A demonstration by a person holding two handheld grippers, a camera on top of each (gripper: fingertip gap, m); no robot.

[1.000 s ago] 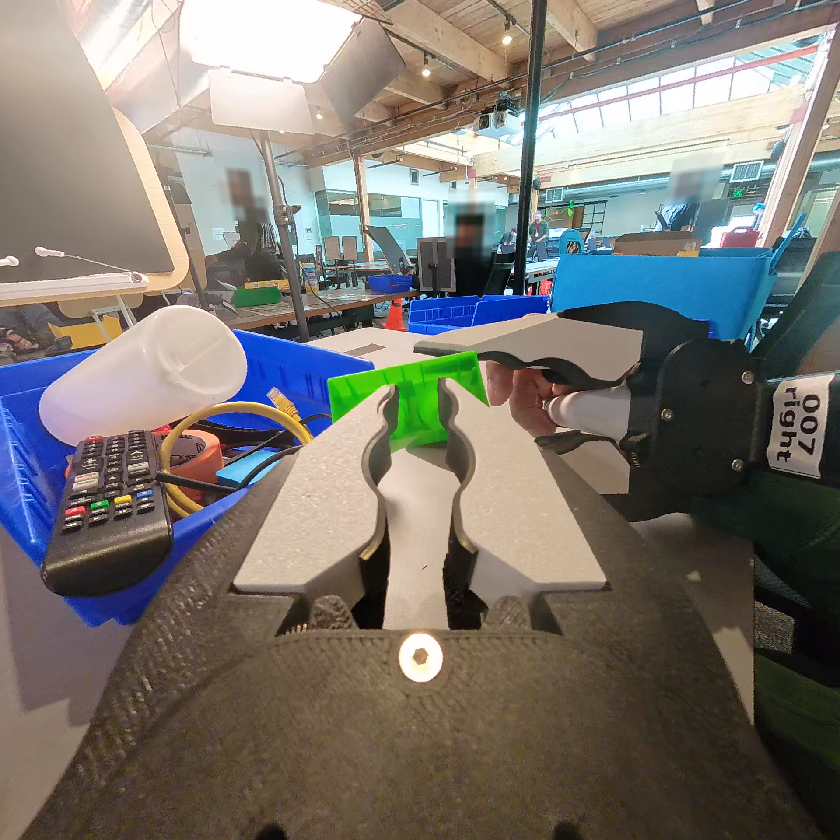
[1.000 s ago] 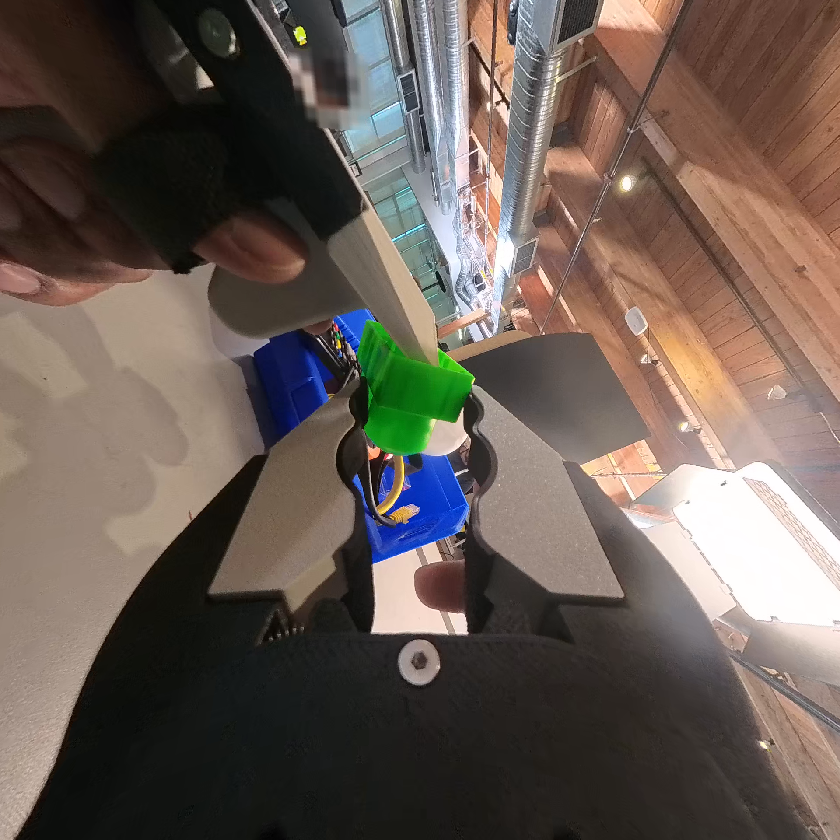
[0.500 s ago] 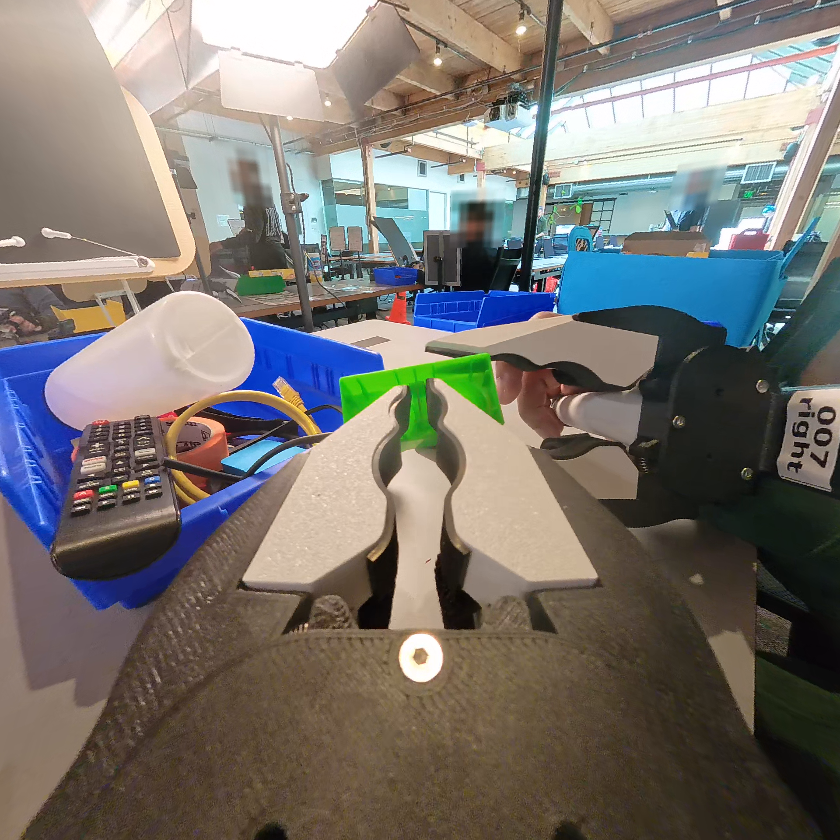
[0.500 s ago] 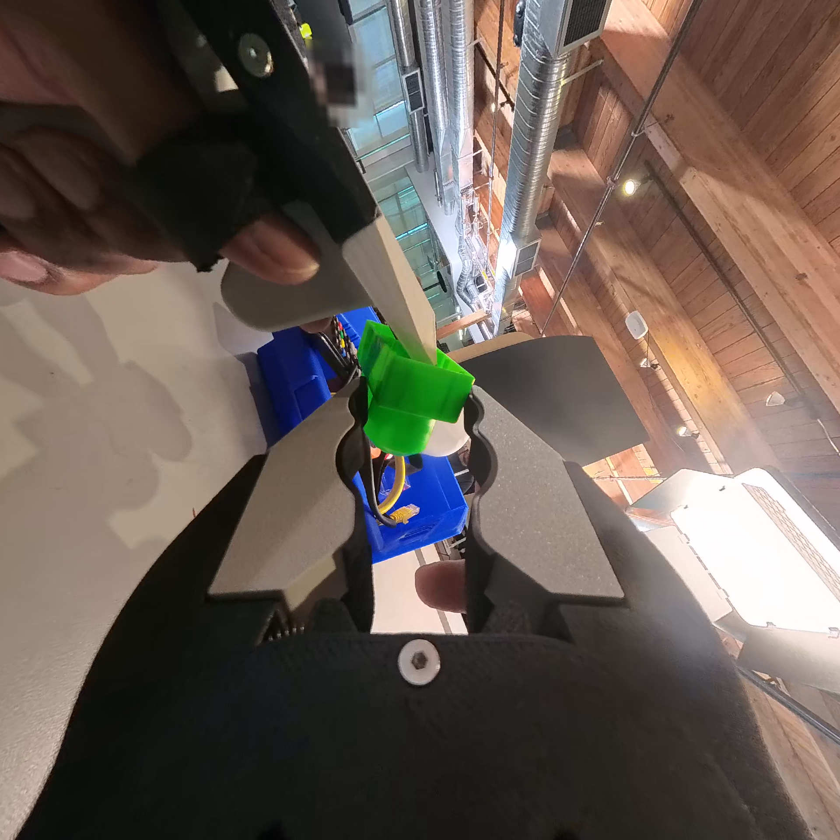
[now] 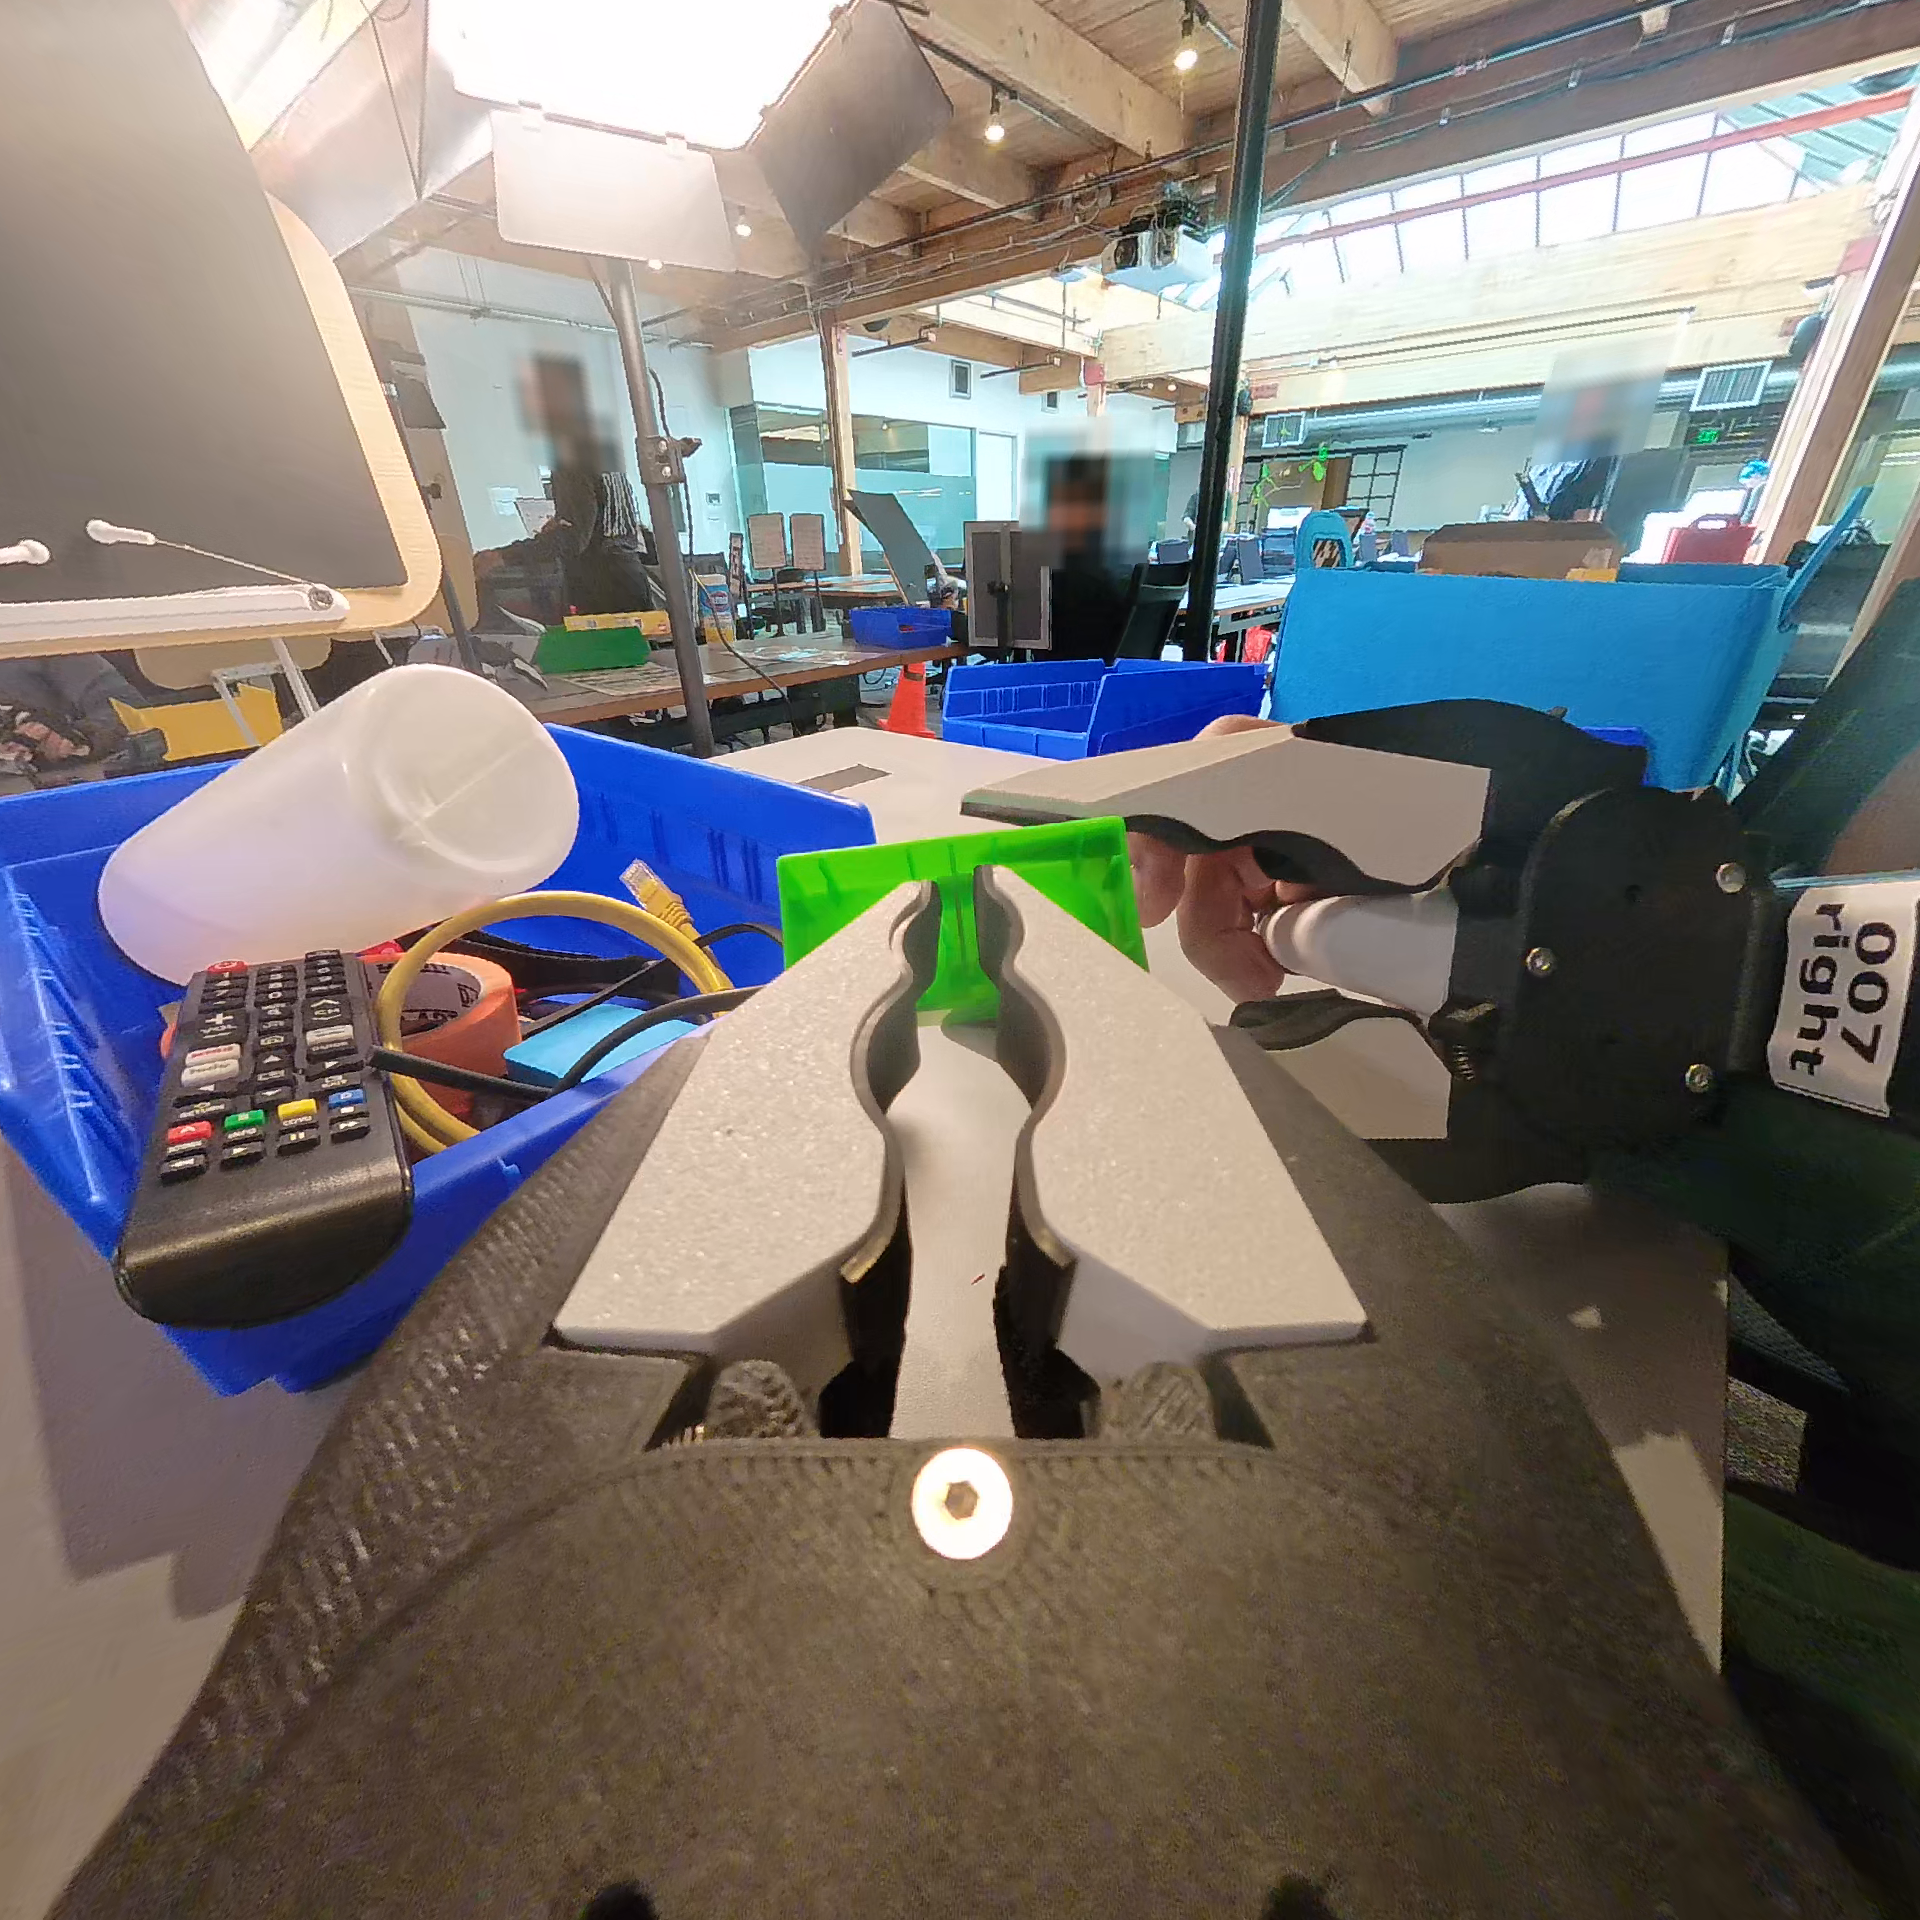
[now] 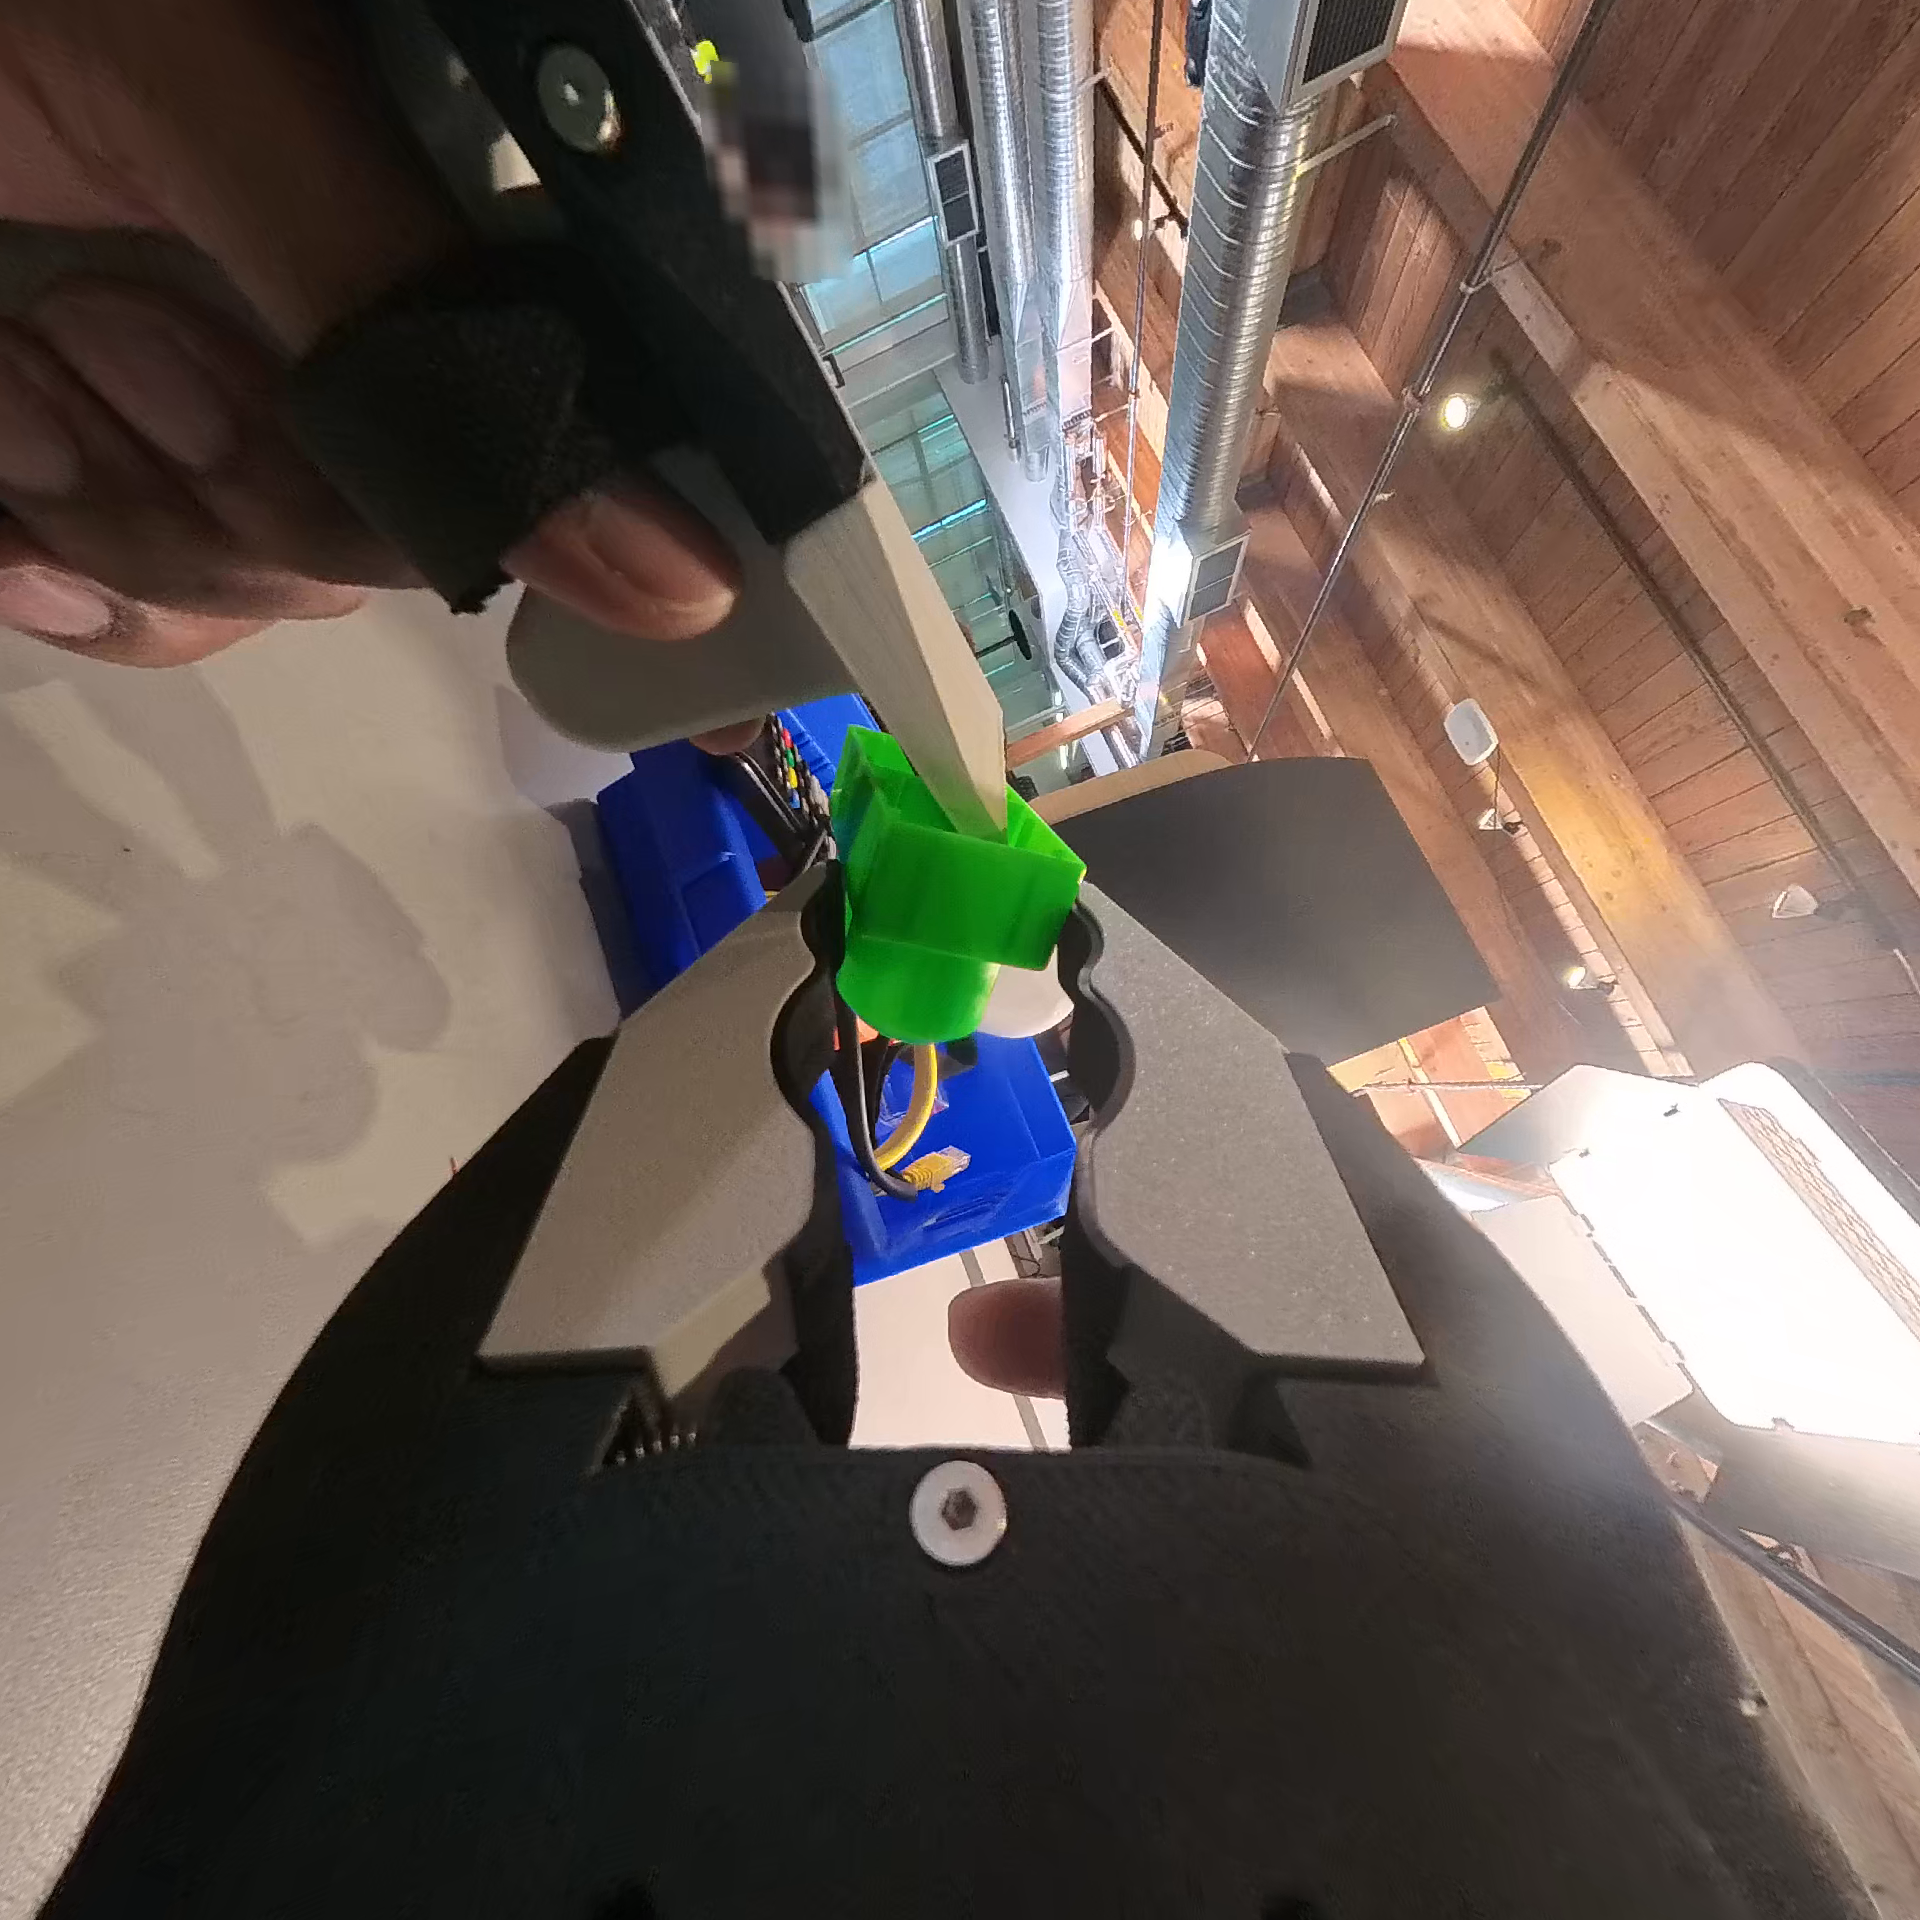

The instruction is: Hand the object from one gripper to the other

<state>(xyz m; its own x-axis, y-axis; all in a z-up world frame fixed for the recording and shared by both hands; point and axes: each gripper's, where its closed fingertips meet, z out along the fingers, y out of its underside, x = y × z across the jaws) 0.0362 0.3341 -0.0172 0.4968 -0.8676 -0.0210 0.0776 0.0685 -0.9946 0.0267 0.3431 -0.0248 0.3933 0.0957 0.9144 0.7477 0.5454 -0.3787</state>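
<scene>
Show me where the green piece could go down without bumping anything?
The grey table is bare between the blue bin and the right hand-held gripper, under the green piece, and farther back before the second blue bin. The near bin is crowded: remote, white cup, yellow cable, orange tape.

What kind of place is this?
Probably a shared workshop or lab: long worktables, blue parts bins, a studio light on a stand, and exposed wooden beams with metal ducts overhead.
</scene>
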